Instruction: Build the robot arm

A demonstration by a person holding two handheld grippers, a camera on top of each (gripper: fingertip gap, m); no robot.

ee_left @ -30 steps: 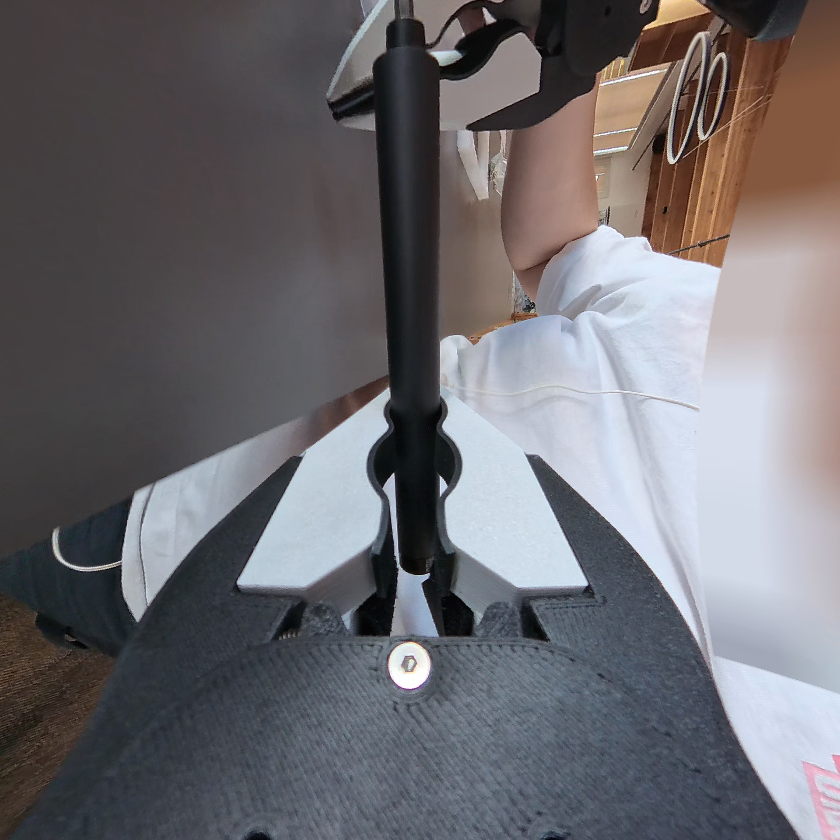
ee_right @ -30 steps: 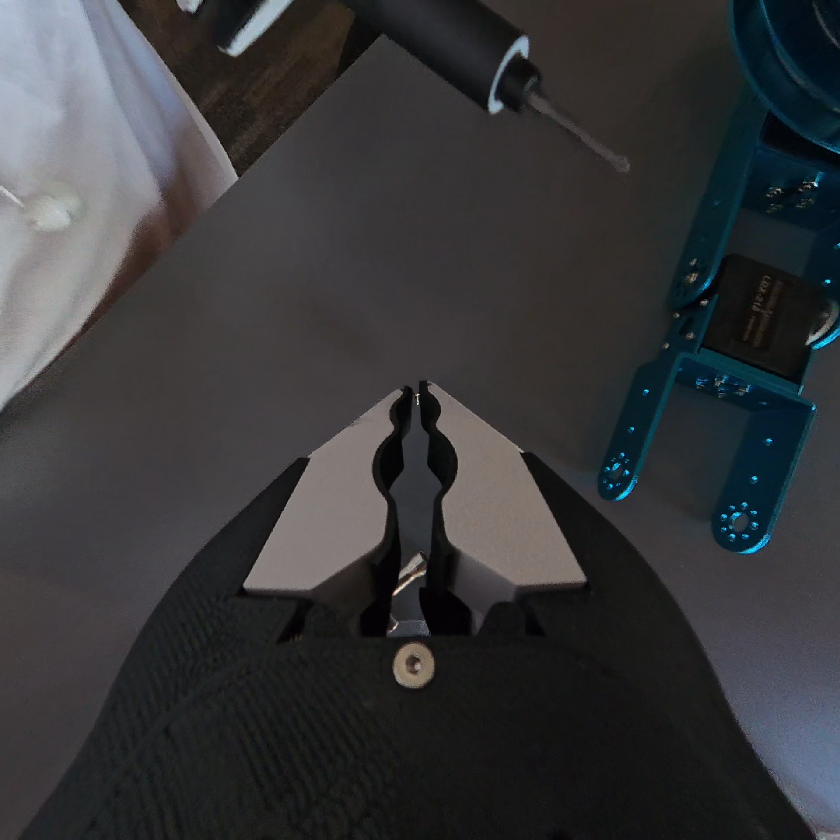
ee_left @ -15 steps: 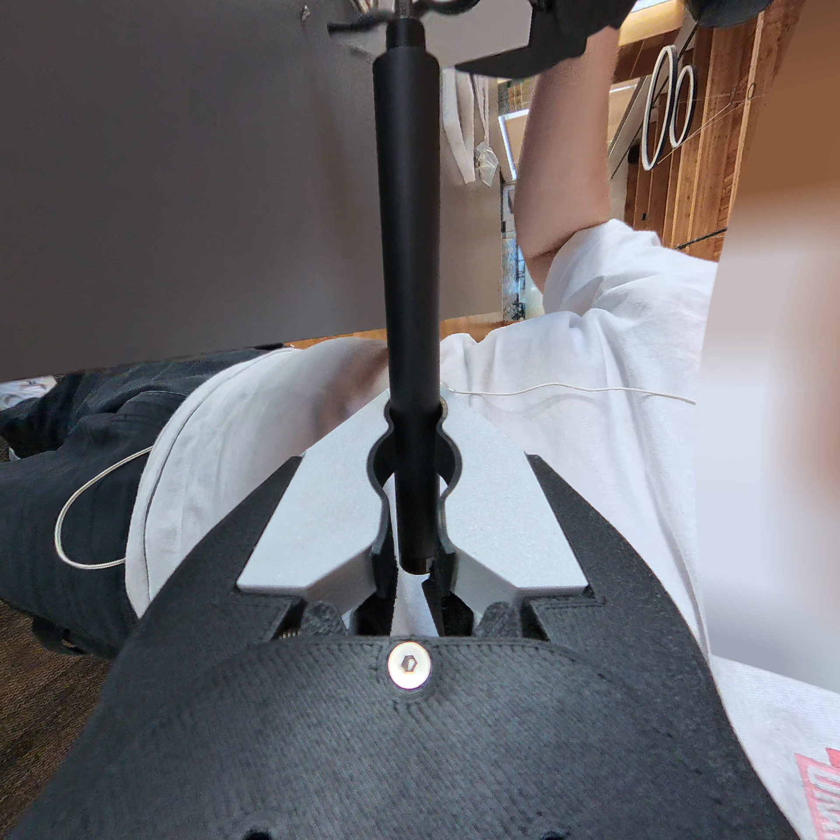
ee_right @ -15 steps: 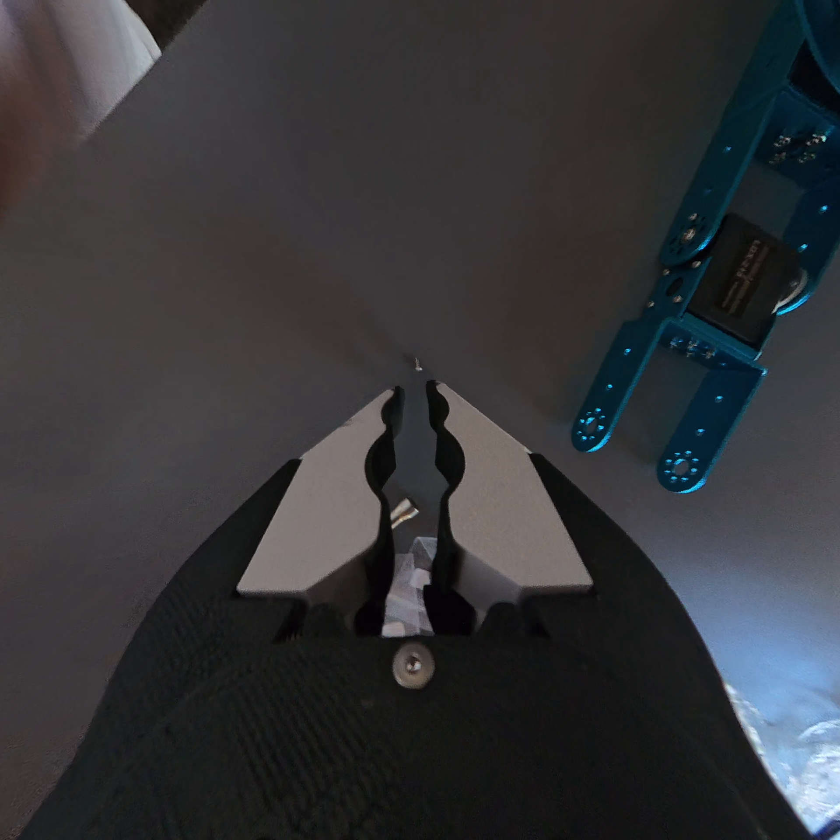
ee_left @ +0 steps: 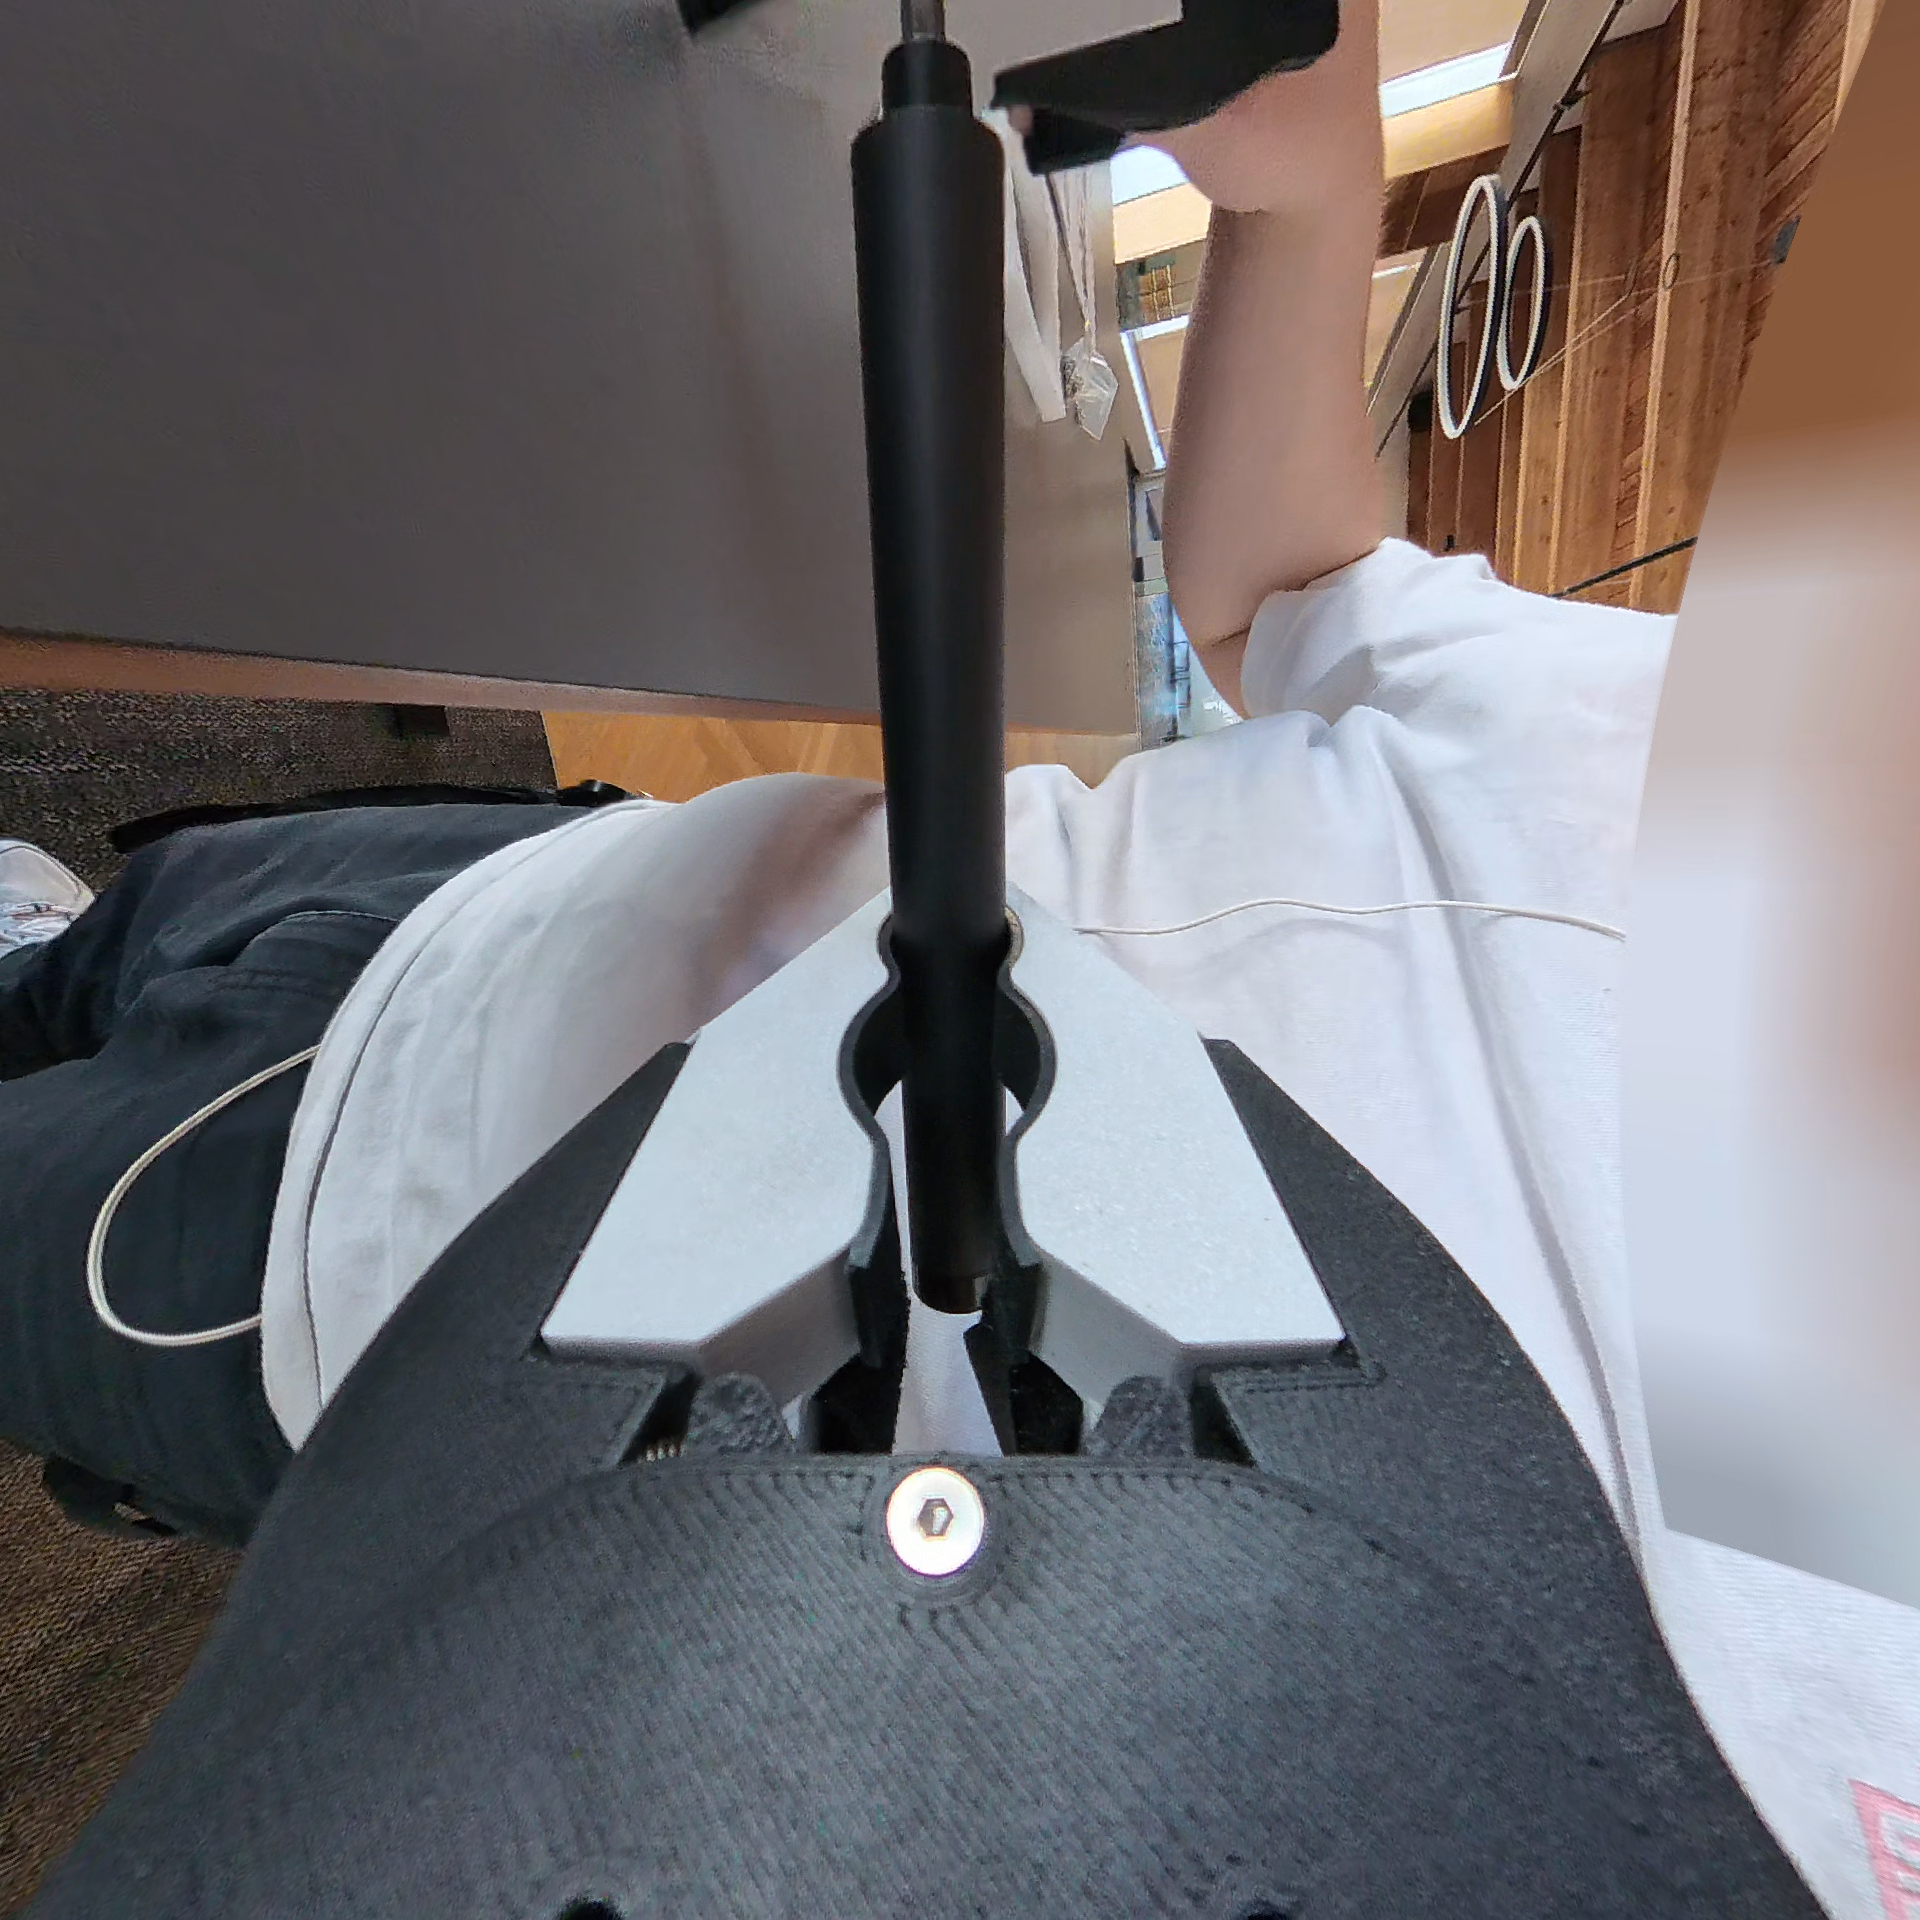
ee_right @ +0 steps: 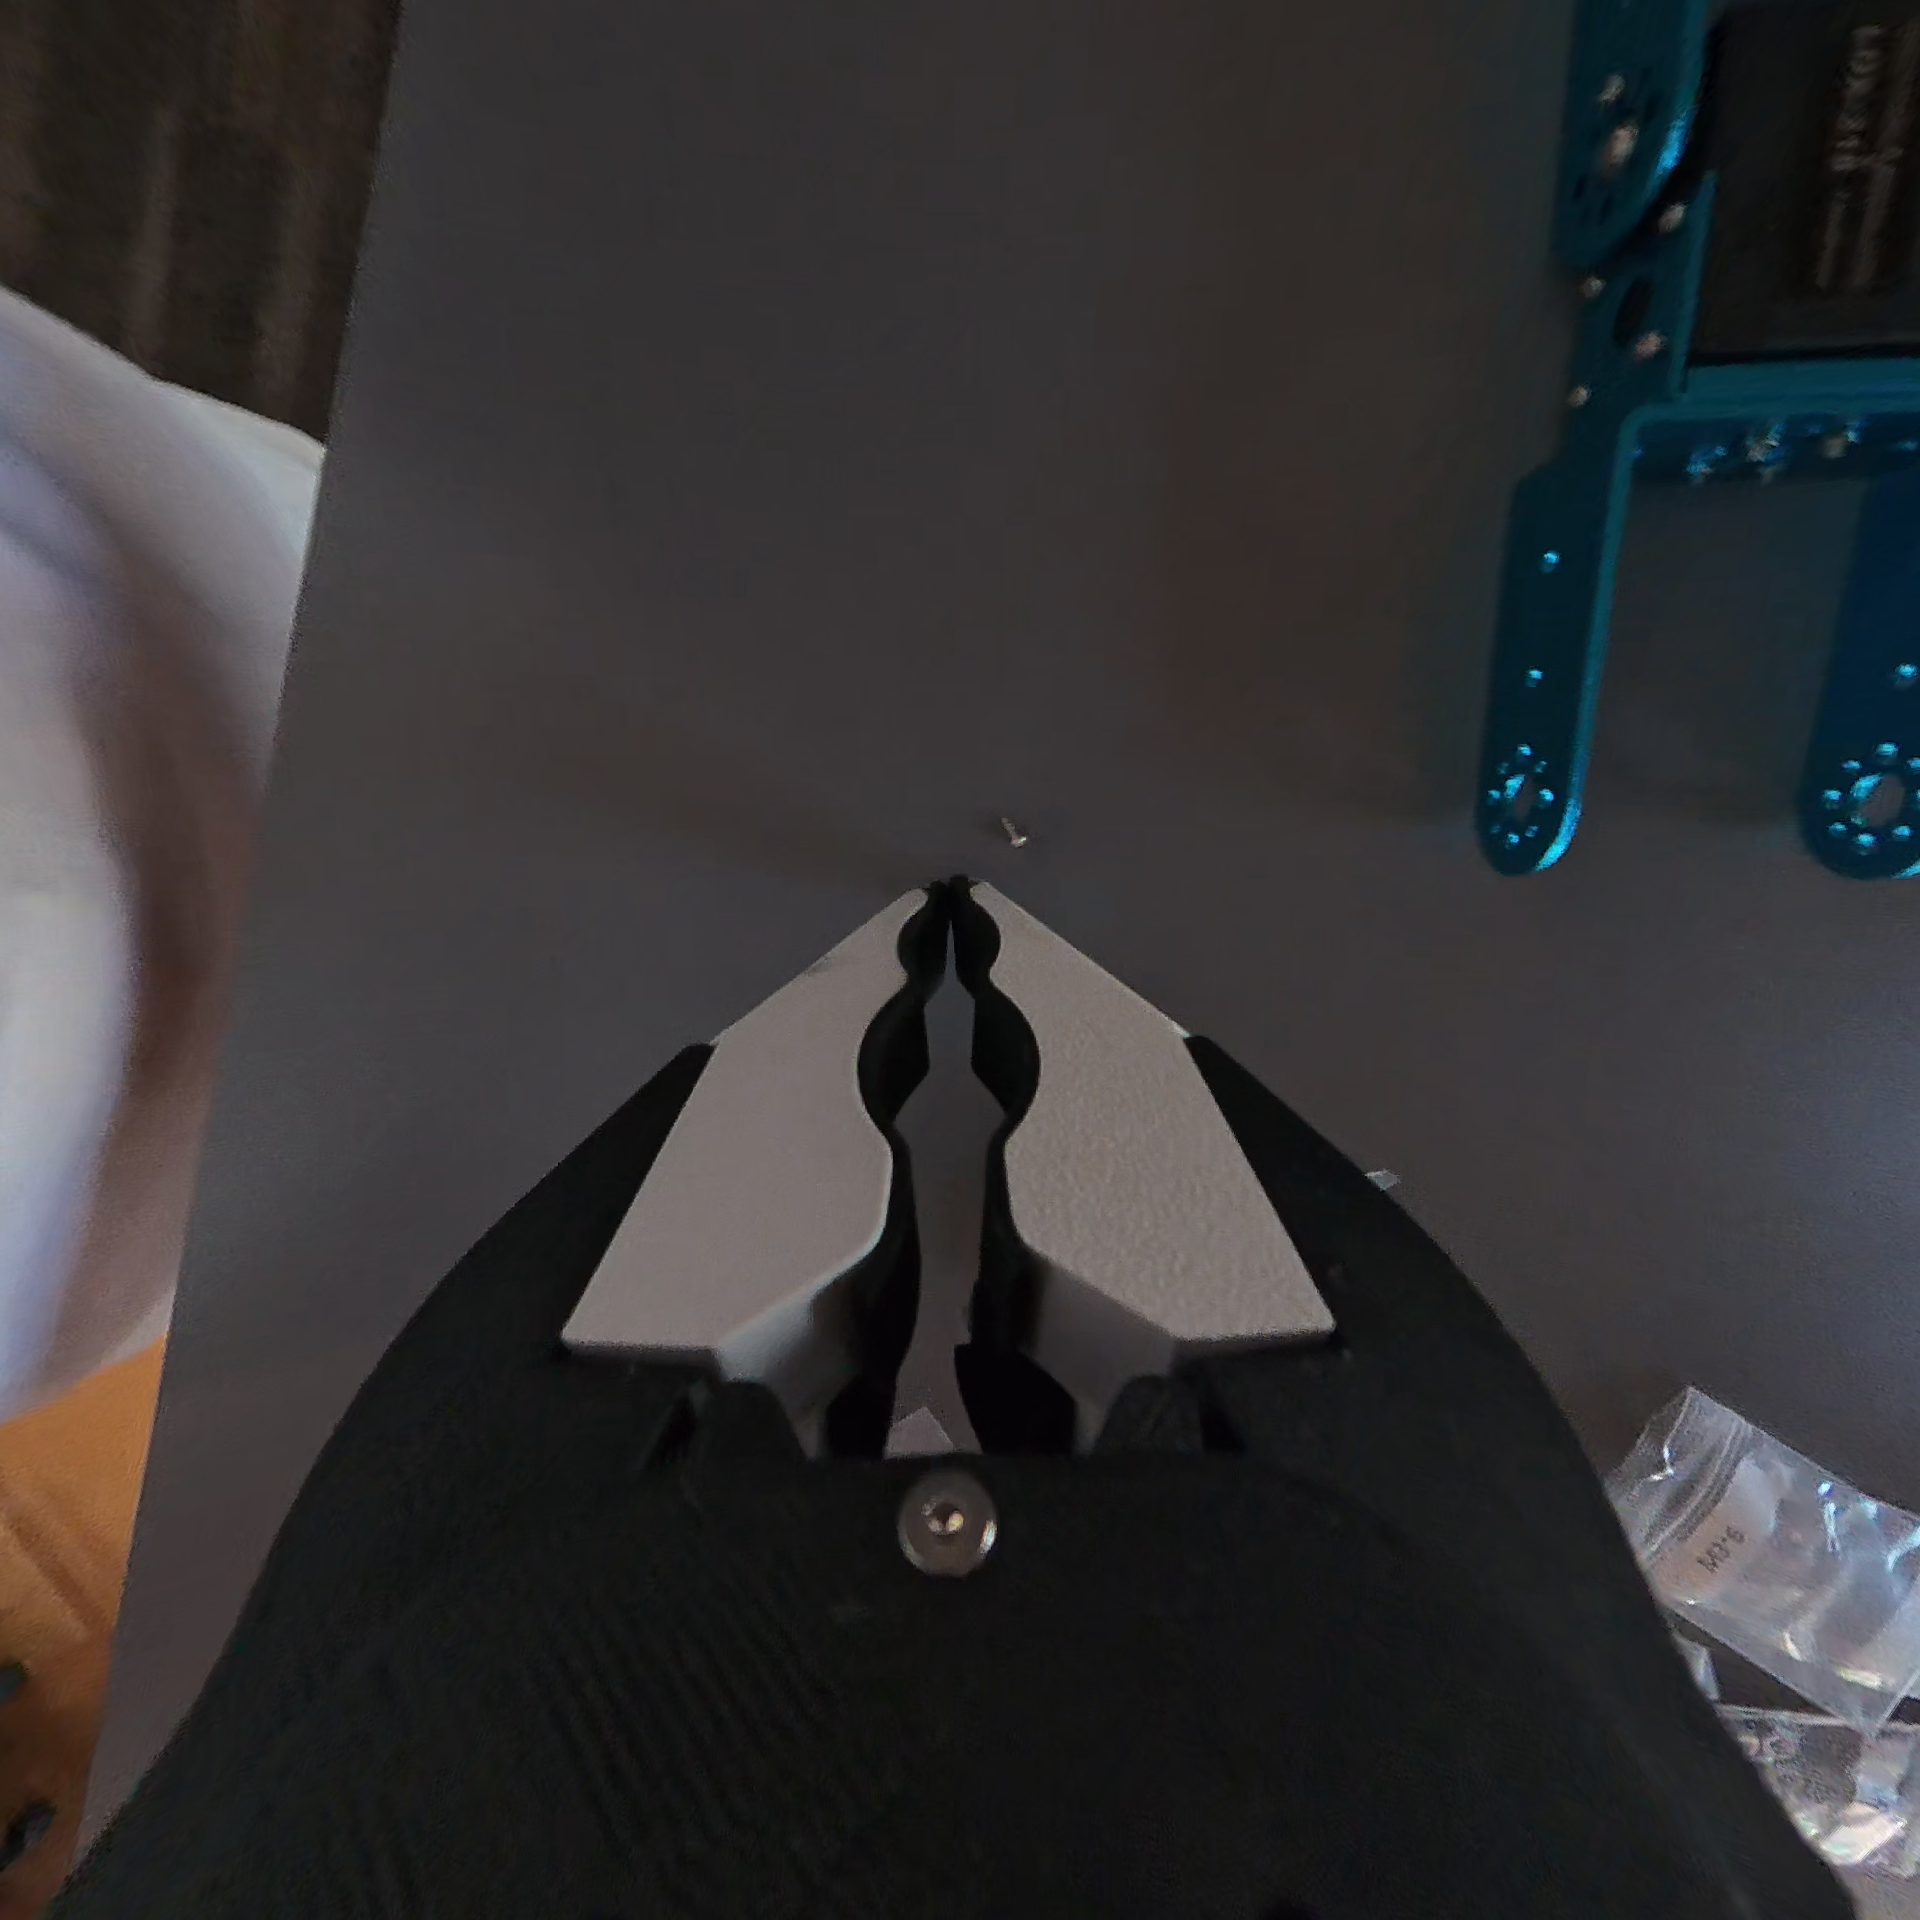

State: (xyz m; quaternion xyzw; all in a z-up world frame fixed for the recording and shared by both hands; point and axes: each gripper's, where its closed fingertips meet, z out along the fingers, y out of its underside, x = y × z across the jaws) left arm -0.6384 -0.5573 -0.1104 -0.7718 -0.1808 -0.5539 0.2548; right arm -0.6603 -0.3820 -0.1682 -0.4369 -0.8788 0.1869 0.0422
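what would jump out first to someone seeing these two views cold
In the left wrist view, a long black screwdriver handle runs up the middle, clamped in the left gripper. In the right wrist view, the right gripper has its jaws closed just short of a tiny screw on the grey table, with blue metal brackets at upper right and clear plastic bags at lower right.

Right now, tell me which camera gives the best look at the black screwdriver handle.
The left wrist view: the black screwdriver handle runs up the frame's middle, clamped in the left gripper. The right wrist view shows none of it, only the grey table.
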